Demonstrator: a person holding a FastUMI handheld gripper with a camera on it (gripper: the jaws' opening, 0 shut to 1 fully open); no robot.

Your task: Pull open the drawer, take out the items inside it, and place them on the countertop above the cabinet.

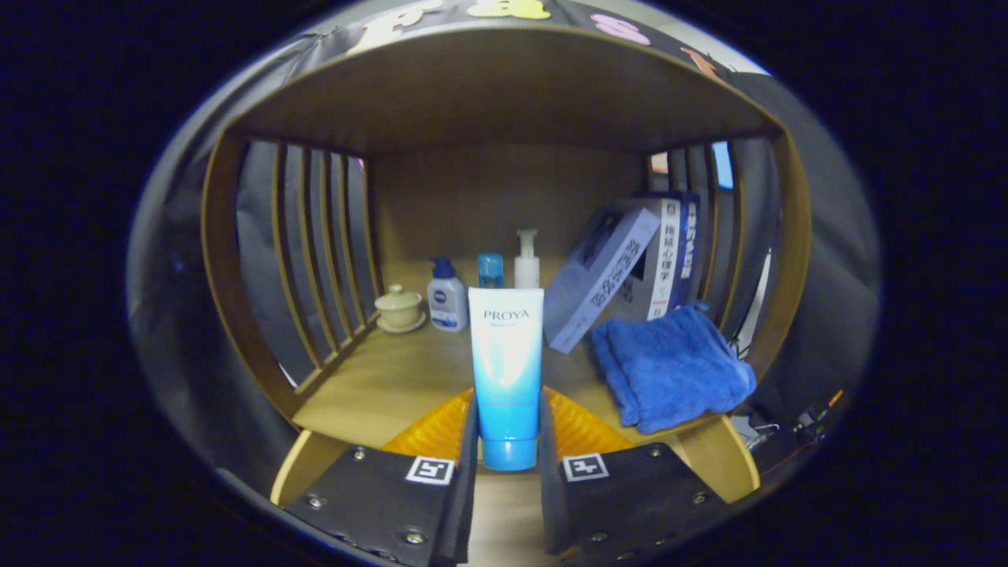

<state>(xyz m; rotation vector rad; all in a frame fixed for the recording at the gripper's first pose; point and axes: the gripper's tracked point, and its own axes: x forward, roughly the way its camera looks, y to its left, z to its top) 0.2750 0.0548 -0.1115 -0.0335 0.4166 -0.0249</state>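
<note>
A white-and-blue cosmetic tube stands upright on its cap between my two fingers, and my gripper is shut on its lower half. The tube is over the front part of the wooden countertop, inside a wooden shelf frame with a roof and slatted sides. I cannot tell whether its cap touches the wood.
At the back of the countertop stand a small lidded cup, a blue-capped bottle, a small blue bottle and a white pump bottle. Leaning books sit back right. A folded blue towel lies right of the fingers.
</note>
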